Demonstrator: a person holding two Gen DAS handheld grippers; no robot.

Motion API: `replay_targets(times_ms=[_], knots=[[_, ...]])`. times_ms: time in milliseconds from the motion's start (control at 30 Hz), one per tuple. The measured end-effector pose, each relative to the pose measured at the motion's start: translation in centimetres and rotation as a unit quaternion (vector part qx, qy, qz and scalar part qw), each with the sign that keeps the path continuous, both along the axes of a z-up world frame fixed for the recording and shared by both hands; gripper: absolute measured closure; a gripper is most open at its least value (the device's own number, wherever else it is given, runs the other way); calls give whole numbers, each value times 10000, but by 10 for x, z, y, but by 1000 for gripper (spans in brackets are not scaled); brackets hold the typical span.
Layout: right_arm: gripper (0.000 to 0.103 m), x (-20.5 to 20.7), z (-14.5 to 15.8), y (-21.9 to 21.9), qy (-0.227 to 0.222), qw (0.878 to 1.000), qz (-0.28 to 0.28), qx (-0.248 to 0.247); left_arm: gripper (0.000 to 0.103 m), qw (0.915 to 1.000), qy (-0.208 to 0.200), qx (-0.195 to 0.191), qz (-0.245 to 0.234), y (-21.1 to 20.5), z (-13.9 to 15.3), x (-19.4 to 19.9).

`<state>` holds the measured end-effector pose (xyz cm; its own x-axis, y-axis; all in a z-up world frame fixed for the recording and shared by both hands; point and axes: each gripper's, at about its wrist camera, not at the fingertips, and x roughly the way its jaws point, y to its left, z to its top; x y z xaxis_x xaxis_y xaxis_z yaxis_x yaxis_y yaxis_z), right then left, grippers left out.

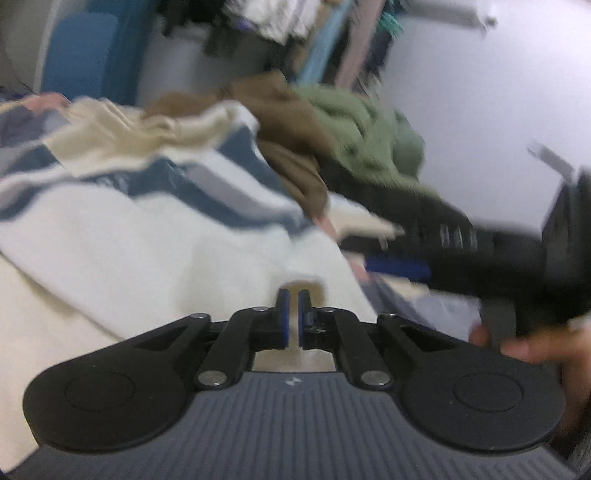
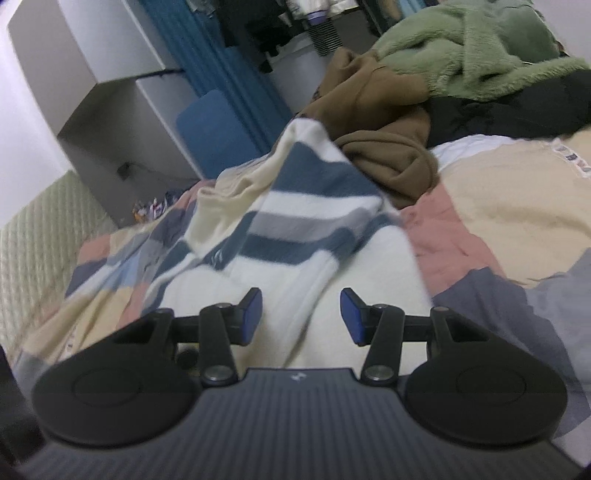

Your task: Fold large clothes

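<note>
Striped sweater (image 2: 280, 229) spread on a patchwork bed (image 2: 498, 206) — two claws over its cream hem.

Left claw (image 1: 294, 306) pinched together at the hem edge; right claw (image 2: 301, 314) apart above the fabric — brown and green clothes (image 2: 424, 96) heaped behind.

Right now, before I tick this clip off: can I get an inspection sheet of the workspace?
Surface: patchwork bedspread in pink, beige and grey blocks.
Job's things: cream sweater with blue and grey stripes spread on the bedspread, partly rumpled.
Clutter: brown garment, green fleece and a black garment heaped behind it.
Grippers: left gripper shut, at the sweater's edge; grip on cloth unclear. Right gripper open over the sweater, holding nothing.
Cables: nothing seen.
Surroundings: blue curtain, hanging clothes, white wall. Left view blurred.
</note>
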<state>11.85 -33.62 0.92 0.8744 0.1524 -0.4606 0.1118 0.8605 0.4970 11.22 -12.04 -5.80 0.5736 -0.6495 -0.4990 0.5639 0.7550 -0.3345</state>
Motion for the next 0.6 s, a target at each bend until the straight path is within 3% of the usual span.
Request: replay_targets(times_ms=[33, 67, 100, 167, 267, 367, 467, 600], knots=[[52, 0, 0, -2, 11, 10000, -1, 36, 91, 9999, 81, -16, -104, -2, -4, -1], [52, 0, -1, -2, 28, 10000, 0, 85, 76, 9998, 146, -34, -139, -2, -6, -1], [52, 1, -3, -3, 53, 9999, 8, 151, 49, 9997, 170, -63, -147, -1, -7, -3], [52, 2, -6, -5, 123, 9995, 49, 273, 30, 9998, 91, -170, -55, 7, -3, -8], [52, 5, -11, -4, 256, 9987, 120, 417, 29, 9984, 70, -538, 135, 29, 6, -7], [52, 8, -16, -1, 377, 9974, 230, 567, 29, 9950, 75, -722, 682, 59, 15, 7], [40, 11, -21, 4, 461, 9967, 331, 572, 29, 9878, 135, -447, 1483, 87, 13, 35], [39, 15, -22, 13, 519, 9964, 488, 449, 29, 9639, 568, -73, 2602, 128, -2, 85]])
